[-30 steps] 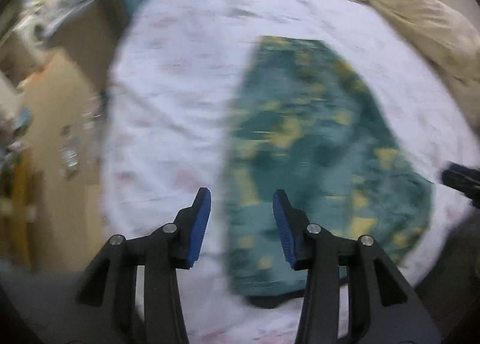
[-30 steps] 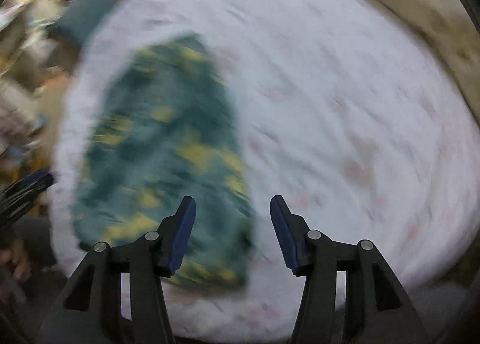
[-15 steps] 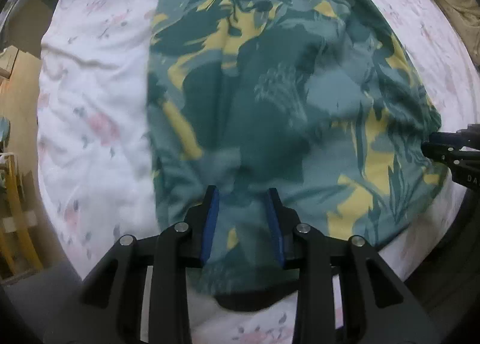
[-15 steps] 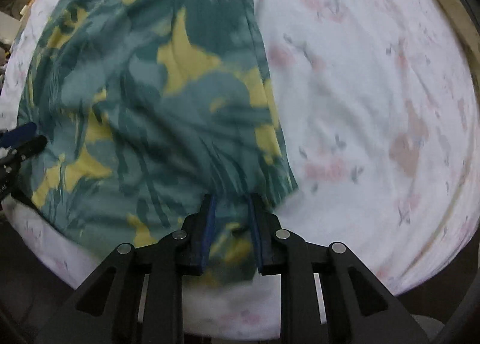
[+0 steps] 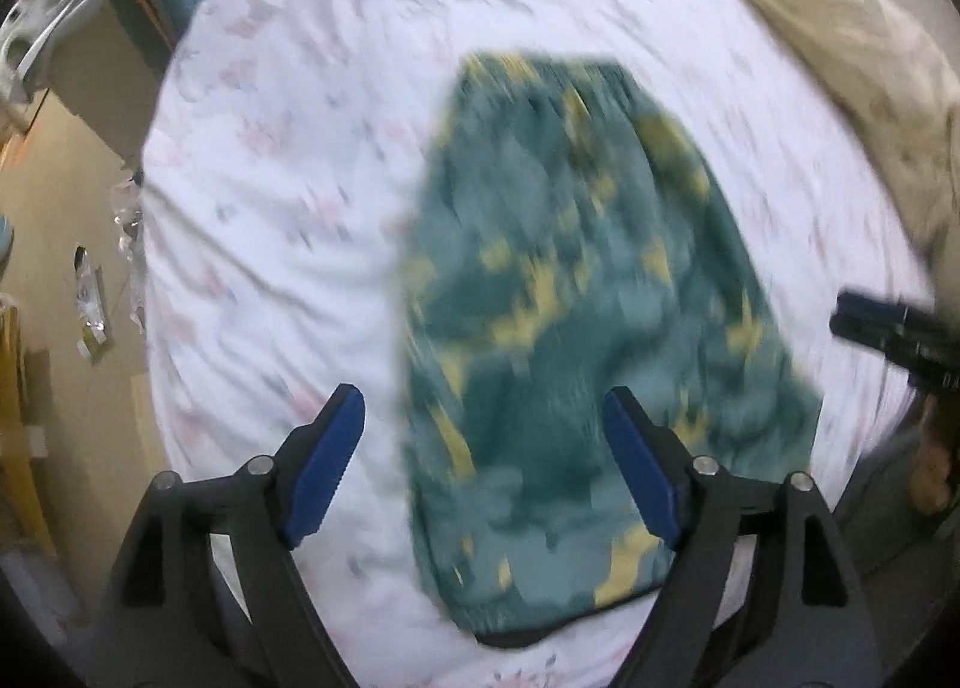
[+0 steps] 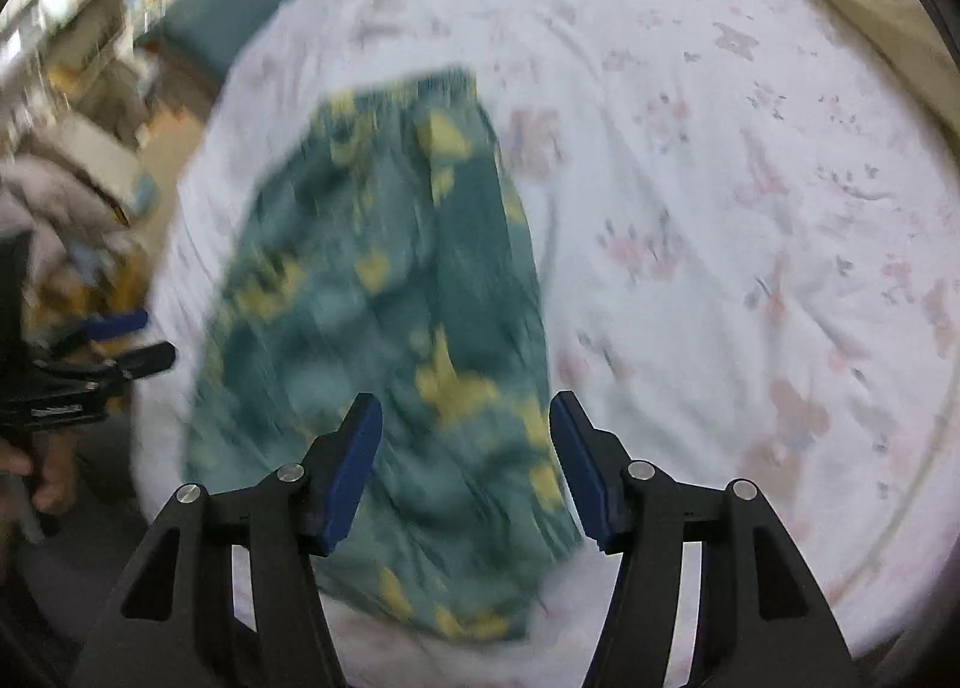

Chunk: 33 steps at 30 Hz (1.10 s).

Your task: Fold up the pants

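Both my tools are opening with nothing pinched: the left tool and right tool hover over the pants, seemingly thin teal-and-yellow printed cloth, lying flat in a long panel on the wrinkled white floral bed.

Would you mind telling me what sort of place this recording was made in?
Most likely a bedroom at home: the pants lie on a bed with a white floral sheet, a beige quilt is bunched along its far edge, and household clutter crowds the floor beside it.
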{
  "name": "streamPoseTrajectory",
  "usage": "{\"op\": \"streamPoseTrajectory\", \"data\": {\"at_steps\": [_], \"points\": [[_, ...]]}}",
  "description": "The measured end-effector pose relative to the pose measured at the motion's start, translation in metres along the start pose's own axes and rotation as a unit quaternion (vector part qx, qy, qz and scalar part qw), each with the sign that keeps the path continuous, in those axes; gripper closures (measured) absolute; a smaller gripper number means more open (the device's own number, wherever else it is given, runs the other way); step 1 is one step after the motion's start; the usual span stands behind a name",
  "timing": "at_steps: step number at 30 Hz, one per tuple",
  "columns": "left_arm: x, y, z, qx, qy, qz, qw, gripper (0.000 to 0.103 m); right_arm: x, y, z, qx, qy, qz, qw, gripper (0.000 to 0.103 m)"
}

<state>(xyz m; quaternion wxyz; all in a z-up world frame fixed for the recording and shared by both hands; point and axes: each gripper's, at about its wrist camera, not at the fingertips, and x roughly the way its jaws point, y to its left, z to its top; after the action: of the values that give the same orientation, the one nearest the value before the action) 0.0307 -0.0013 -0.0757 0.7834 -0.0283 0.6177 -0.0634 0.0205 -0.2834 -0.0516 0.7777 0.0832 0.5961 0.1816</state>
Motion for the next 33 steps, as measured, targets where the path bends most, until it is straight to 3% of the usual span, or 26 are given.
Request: {"op": "streamPoseTrajectory", "data": {"at_steps": [4, 7, 12, 18, 24, 26, 29, 31, 33], "points": [[0.001, 0.028, 0.05, -0.052, -0.028, -0.03, 0.9978, 0.024, 0.01, -0.007, 0.036, 0.018, -0.036, 0.027, 0.999, 0.042], [0.012, 0.034, 0.08, -0.052, -0.048, -0.041, 0.9966, 0.024, 0.017, -0.018, 0.063, 0.042, -0.051, 0.063, 0.996, 0.042], [0.039, 0.042, 0.118, -0.042, -0.077, -0.032, 0.9956, 0.024, 0.038, -0.029, 0.106, 0.05, -0.067, 0.084, 0.993, 0.042], [0.074, 0.047, 0.147, -0.067, -0.052, -0.063, 0.9943, 0.024, 0.081, -0.03, 0.147, 0.04, -0.06, 0.088, 0.993, 0.042], [0.111, 0.041, 0.175, -0.048, -0.042, -0.093, 0.9937, 0.026, 0.132, -0.034, 0.178, 0.06, -0.037, 0.103, 0.992, 0.042], [0.128, 0.04, 0.183, -0.042, -0.022, -0.104, 0.9935, 0.045, 0.144, -0.037, 0.18, 0.066, -0.025, 0.108, 0.992, 0.042], [0.138, 0.039, 0.187, -0.043, -0.01, -0.126, 0.991, 0.055, 0.161, -0.038, 0.181, 0.063, -0.005, 0.122, 0.991, 0.045], [0.14, 0.036, 0.188, -0.028, -0.006, -0.137, 0.9902, 0.067, 0.167, -0.034, 0.18, 0.048, 0.0, 0.126, 0.991, 0.055], [0.139, 0.033, 0.189, -0.014, -0.008, -0.132, 0.9911, 0.078, 0.165, -0.029, 0.18, 0.034, -0.002, 0.126, 0.992, 0.075]]}}
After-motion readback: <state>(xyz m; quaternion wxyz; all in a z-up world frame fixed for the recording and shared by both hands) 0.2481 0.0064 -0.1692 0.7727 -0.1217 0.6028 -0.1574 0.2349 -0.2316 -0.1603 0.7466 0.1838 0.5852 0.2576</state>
